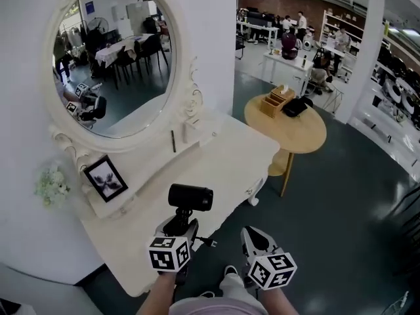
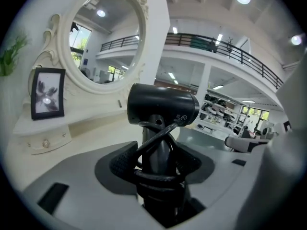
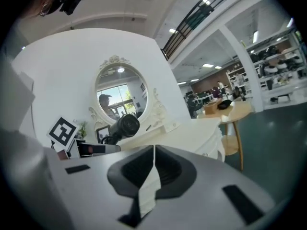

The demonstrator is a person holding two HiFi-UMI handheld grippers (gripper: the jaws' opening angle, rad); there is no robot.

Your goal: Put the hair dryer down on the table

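- The step in hand looks like the carry to the set-down spot: the left gripper [image 1: 180, 227] holds the hair dryer [image 1: 190, 197] in the air over the near edge of the white table [image 1: 226, 166], and the dryer is not yet resting on anything.
- Its jaws are clamped on the dryer's handle, the pads pressing from both sides, with the barrel standing upright above them.
- The right gripper [image 1: 256, 237] hangs beside it, off the table's edge. Its jaws are together with nothing between them, so it seems to have no part in this step.
- Next, I judge, the dryer must come down onto bare tabletop, clear of the picture frame [image 1: 105, 178] and the shelf below the mirror [image 1: 113, 51]. It should be tilted to lie on its side, since upright on its handle it would likely topple. Only then should the jaws part.
- The dryer is matte black, with a short round barrel set crosswise on a straight handle.
- Its black cord [image 2: 154, 137] is looped round the handle. The small dark piece below the gripper in the head view may be the plug, though it is too small to be sure.
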